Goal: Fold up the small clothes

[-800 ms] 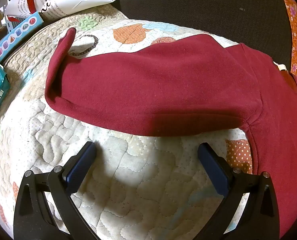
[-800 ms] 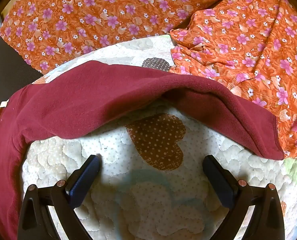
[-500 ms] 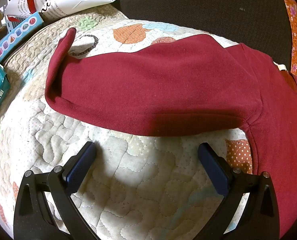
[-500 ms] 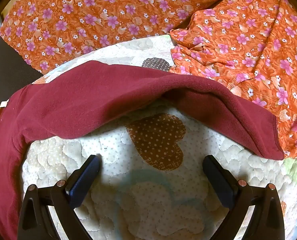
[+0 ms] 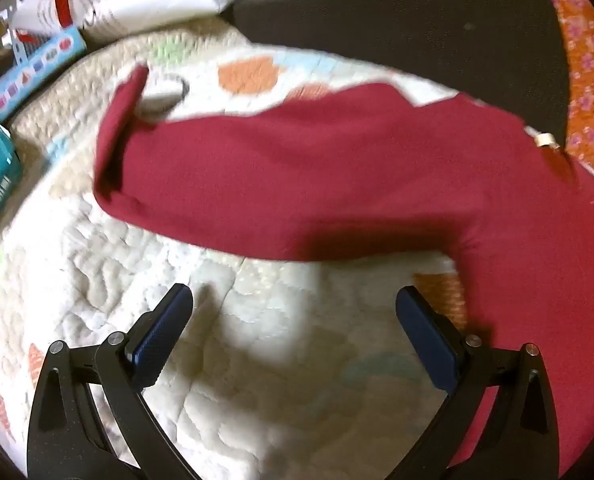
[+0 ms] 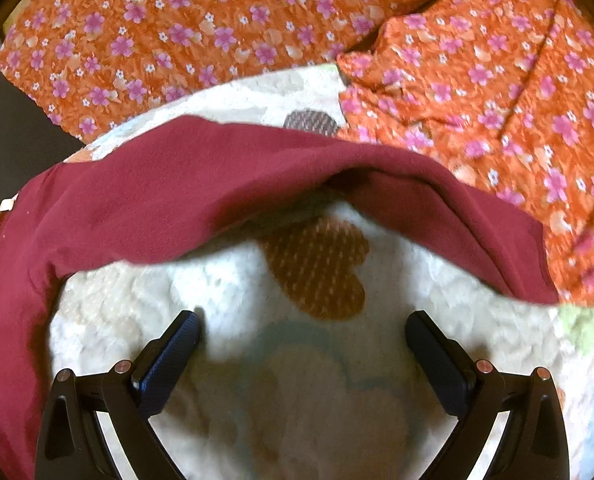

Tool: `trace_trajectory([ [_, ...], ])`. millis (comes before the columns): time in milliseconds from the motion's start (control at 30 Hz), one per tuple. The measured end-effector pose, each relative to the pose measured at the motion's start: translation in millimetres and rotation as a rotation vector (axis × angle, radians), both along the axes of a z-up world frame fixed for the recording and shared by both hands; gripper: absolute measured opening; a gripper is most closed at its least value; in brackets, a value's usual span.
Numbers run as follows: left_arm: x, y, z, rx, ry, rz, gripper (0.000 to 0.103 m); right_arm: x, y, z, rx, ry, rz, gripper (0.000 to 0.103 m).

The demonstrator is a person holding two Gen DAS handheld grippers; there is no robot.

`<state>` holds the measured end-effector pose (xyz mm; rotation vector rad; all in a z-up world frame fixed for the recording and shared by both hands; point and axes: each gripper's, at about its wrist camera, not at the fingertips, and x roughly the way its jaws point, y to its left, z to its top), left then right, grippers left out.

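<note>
The dark red top (image 5: 337, 184) lies spread on the quilted mat (image 5: 257, 380), one sleeve crossing the middle of each view. The left gripper (image 5: 293, 308) and right gripper (image 6: 303, 334) hover at lower centre, jaws wide apart, holding nothing. An orange floral cloth (image 6: 477, 60) fills the right view's upper part

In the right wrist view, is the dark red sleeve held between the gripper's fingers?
No, the right gripper stands open over the quilt, and the dark red sleeve lies beyond its fingertips.
</note>
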<state>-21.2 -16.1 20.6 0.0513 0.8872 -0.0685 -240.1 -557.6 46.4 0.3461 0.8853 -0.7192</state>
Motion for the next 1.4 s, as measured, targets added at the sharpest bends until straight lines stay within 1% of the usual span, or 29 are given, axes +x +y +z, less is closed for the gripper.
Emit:
trace_trajectory([
  [33, -5, 2, 9, -0.008, -0.027, -0.014, 0.102, -4, 6, 5, 0.033, 0.01, 0.006, 0.101],
  [67, -10, -1, 15, -0.015, -0.046, -0.03, 0.102, -6, 12, 9, 0.044, 0.002, 0.022, 0.1],
  [133, -19, -8, 28, -0.03, -0.074, -0.059, 0.102, 0, 28, 21, 0.037, -0.012, 0.046, 0.1],
  [233, -31, -17, 39, -0.022, -0.108, -0.088, 0.102, -1, 62, 50, 0.018, -0.087, 0.103, 0.1],
  [300, -30, -21, 43, -0.007, -0.117, -0.097, 0.102, 3, 82, 61, 0.022, -0.117, 0.137, 0.1],
  [367, -35, -25, 47, 0.012, -0.136, -0.102, 0.102, 6, 111, 73, 0.036, -0.148, 0.187, 0.1],
  [433, -40, -30, 50, 0.004, -0.145, -0.119, 0.102, 16, 138, 79, 0.051, -0.159, 0.235, 0.1],
  [533, -45, -35, 56, -0.008, -0.158, -0.138, 0.102, 27, 174, 81, 0.068, -0.162, 0.299, 0.1],
  [600, -48, -39, 59, -0.003, -0.171, -0.15, 0.102, 33, 196, 78, 0.062, -0.146, 0.338, 0.1],
  [667, -52, -39, 55, 0.0, -0.177, -0.158, 0.102, 42, 211, 76, 0.05, -0.123, 0.371, 0.1],
  [833, -54, -46, 54, -0.012, -0.178, -0.172, 0.102, 50, 237, 74, 0.025, -0.106, 0.423, 0.1],
  [900, -55, -49, 53, -0.012, -0.177, -0.175, 0.102, 53, 240, 74, 0.028, -0.102, 0.428, 0.1],
  [1100, -54, -51, 52, -0.001, -0.175, -0.187, 0.102, 61, 247, 78, 0.062, -0.117, 0.42, 0.1],
  [1267, -54, -53, 51, 0.007, -0.169, -0.187, 0.102, 67, 251, 80, 0.06, -0.124, 0.408, 0.1],
  [1400, -52, -53, 49, 0.009, -0.16, -0.176, 0.102, 71, 250, 78, 0.092, -0.129, 0.391, 0.1],
])
